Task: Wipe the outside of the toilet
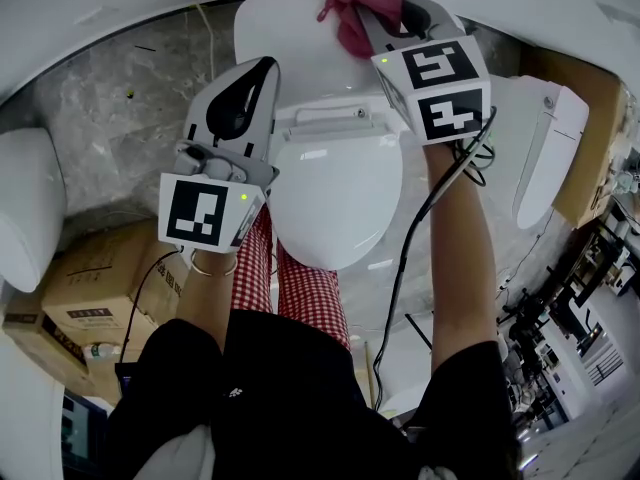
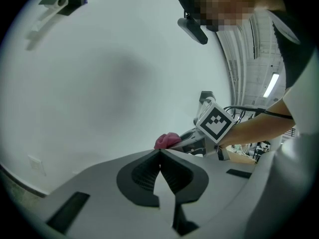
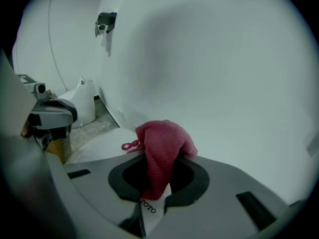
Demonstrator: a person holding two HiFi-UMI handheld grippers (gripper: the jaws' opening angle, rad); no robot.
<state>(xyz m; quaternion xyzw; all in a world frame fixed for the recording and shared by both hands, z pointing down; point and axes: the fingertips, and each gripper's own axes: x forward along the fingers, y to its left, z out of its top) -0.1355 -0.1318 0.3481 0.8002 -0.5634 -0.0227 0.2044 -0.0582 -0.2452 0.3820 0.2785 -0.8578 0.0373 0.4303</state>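
One white toilet [image 1: 330, 198] at the middle of the head view, lid [image 1: 335, 193] down, tank [image 1: 285, 18] at the far end against a plain white wall [image 3: 224, 59]. At the tank's far right corner, a pink cloth [image 1: 360, 3] [image 3: 162, 148], bunched and clamped between the jaws of the right gripper [image 1: 378, 16] [image 3: 159, 171], with a loose fold rising above the jaw tips; whether touching the tank top or just over it, not to be told. Same cloth, small, in the left gripper view too [image 2: 167, 141], beside that gripper's marker cube [image 2: 215, 123]. Left gripper [image 1: 266, 68] [image 2: 160, 153] just left of the tank's near edge, pointing toward the wall, jaws pressed together with nothing between them. Below the seat, red checked trousers [image 1: 305, 283] and a black top, with a dark cable [image 1: 415, 238] trailing down from the right forearm. Further out, grey marbled floor [image 1: 130, 108], another white toilet [image 1: 25, 218] at the left edge, cardboard boxes [image 1: 90, 303] near it, and a white seat unit [image 1: 545, 148] leaning against a brown box on the right.
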